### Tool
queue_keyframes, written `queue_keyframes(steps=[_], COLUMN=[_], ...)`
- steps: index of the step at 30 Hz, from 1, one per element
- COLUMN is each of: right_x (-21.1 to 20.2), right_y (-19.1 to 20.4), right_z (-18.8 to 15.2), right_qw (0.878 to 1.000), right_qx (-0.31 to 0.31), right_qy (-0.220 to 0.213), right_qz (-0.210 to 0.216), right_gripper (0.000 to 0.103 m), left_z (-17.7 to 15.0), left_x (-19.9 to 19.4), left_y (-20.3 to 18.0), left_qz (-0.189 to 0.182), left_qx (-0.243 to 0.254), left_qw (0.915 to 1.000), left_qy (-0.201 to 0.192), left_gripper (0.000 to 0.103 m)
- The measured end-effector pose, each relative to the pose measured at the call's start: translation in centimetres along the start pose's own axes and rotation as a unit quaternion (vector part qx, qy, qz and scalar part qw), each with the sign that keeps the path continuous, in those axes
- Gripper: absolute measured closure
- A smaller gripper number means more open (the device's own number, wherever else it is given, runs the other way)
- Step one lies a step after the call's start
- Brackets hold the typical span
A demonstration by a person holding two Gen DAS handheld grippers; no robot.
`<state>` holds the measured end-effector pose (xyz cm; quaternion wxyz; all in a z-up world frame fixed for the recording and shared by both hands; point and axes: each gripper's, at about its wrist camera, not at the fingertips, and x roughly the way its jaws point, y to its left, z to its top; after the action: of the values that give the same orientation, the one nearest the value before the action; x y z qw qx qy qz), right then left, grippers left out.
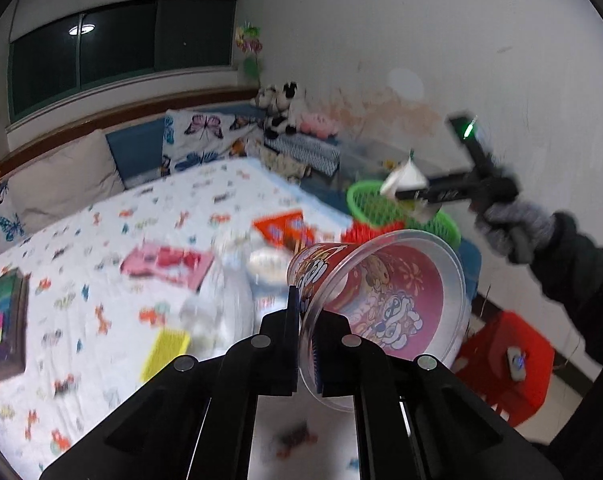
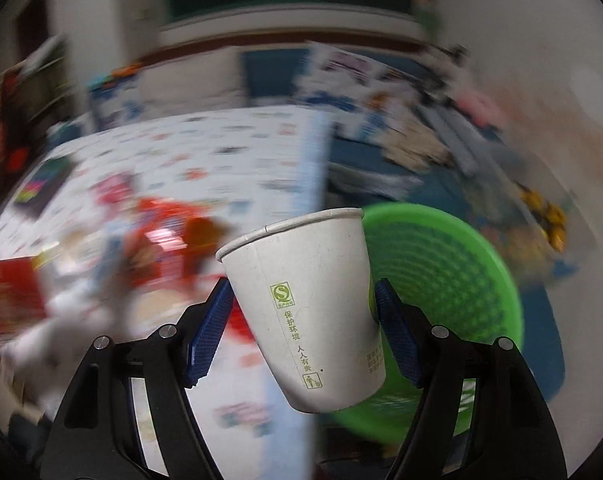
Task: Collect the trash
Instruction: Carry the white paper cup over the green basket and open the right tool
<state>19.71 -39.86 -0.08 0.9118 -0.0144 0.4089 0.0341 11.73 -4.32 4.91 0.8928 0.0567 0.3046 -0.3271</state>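
Observation:
My left gripper (image 1: 306, 312) is shut on the rim of a clear plastic cup with red cartoon print (image 1: 385, 300), held tilted above the bed. My right gripper (image 2: 301, 312) is shut on a white paper cup with green print (image 2: 313, 312), held tilted above the green mesh basket (image 2: 453, 272). In the left wrist view the right gripper (image 1: 405, 192) holds the paper cup (image 1: 403, 178) over the green basket (image 1: 369, 204) at the bed's far right. Wrappers, a red packet (image 1: 281, 228) and a pink packet (image 1: 165, 264) lie blurred on the bed.
The bed has a white patterned sheet (image 1: 101, 240), with pillows and plush toys along the wall. A dark box (image 1: 1, 316) lies at the bed's left. A yellow item (image 1: 165, 352) lies near my left gripper. A red stool (image 1: 505, 360) stands on the floor to the right.

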Motion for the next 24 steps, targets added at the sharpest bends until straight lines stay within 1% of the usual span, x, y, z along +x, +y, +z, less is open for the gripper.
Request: queue_keyframes(steps=[1,3,6,7,8,10,11,13,17,18,20,21,24], right_x=[1.5,3.4,6.4,7.5,8.0,8.7,9.0,9.1,8.7,8.4,7.4,6.5,3.6], right_y=[-1.6,-3.9,-7.0,-8.1,-8.7,-9.9,-10.5,-11.2,-12.0,-12.1,-12.2,-12.1,-11.9], right_z=[0.2,0.0,-0.8,-1.1,-1.4,-1.9,-2.2,-2.6,-2.9,-2.9,-2.8,-2.8,-3.0], right_qw=[1.0,0.998,0.993,0.991,0.989,0.986,0.985,0.984,0.984,0.984,0.985,0.986,0.989], right_qx=[0.019,0.042,0.083,0.1,0.11,0.128,0.132,0.137,0.144,0.146,0.148,0.146,0.139], right_qy=[0.016,0.033,0.068,0.085,0.091,0.101,0.105,0.108,0.098,0.095,0.083,0.074,0.043], right_qz=[-0.007,-0.028,-0.041,-0.034,-0.03,-0.035,-0.029,-0.036,-0.035,-0.03,-0.025,-0.022,-0.03], right_gripper=[0.031,0.031,0.031,0.031,0.03,0.029,0.03,0.029,0.029,0.029,0.029,0.029,0.025], left_z=[0.6,2.3,4.6,5.2,5.9,7.5,8.1,9.3,11.5,12.0,12.9,13.5,14.6], left_x=[0.2,1.2,2.9,3.4,4.0,5.5,6.1,7.5,10.6,11.2,13.0,14.1,16.7], left_y=[0.1,0.1,0.1,0.1,0.0,-0.4,-0.5,-1.1,-2.5,-2.9,-3.9,-4.4,-5.8], left_qz=[0.001,0.0,-0.008,-0.009,-0.009,-0.014,-0.015,-0.023,-0.032,-0.035,-0.036,-0.043,-0.059], left_qx=[-0.001,0.0,-0.003,-0.004,-0.003,0.002,0.004,0.008,0.021,0.024,0.034,0.036,0.037], left_qw=[1.0,1.0,0.9999,0.9999,0.9999,0.9999,0.9999,0.9997,0.9992,0.999,0.9985,0.998,0.9965], left_qy=[-0.004,-0.01,-0.01,-0.009,-0.008,-0.005,-0.004,0.0,0.011,0.014,0.023,0.03,0.047], left_gripper=[0.097,0.097,0.097,0.097,0.097,0.097,0.097,0.097,0.097,0.097,0.097,0.097,0.097])
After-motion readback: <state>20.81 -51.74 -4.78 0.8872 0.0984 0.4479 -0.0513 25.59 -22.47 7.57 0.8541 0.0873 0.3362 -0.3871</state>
